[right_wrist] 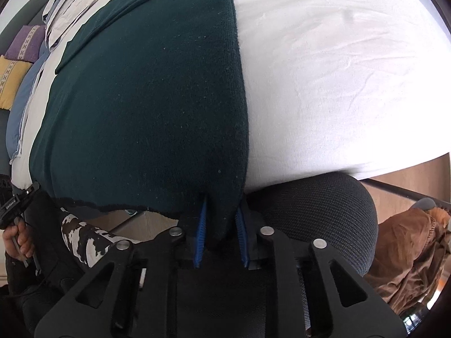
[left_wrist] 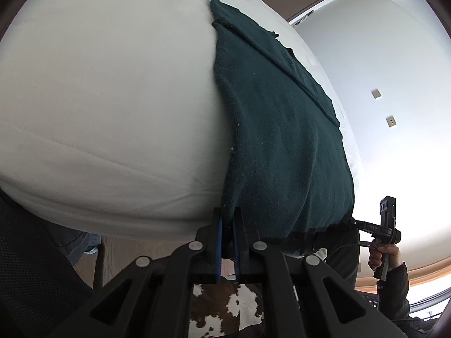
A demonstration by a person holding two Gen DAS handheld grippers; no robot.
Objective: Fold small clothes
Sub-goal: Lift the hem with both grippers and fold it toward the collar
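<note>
A dark green knit garment (left_wrist: 282,140) lies lengthwise on a white padded surface (left_wrist: 112,98), its near hem hanging just over the front edge. My left gripper (left_wrist: 228,218) is shut on the hem's left corner, the fabric pinched between its blue pads. In the right wrist view the same garment (right_wrist: 146,98) fills the left half, and my right gripper (right_wrist: 221,222) is shut on its other hem corner, a fold of knit bunched between the pads. Each gripper also shows in the other's view, held by a hand: the right gripper (left_wrist: 352,222) and the left gripper (right_wrist: 35,188).
A pile of pale clothes (right_wrist: 76,2) lies at the far end of the white surface (right_wrist: 338,70). Purple (right_wrist: 25,42) and yellow (right_wrist: 11,81) cushions sit beyond. A black mesh chair (right_wrist: 324,214), a brown garment (right_wrist: 408,253) and a cowhide-patterned thing (left_wrist: 225,304) lie below the front edge.
</note>
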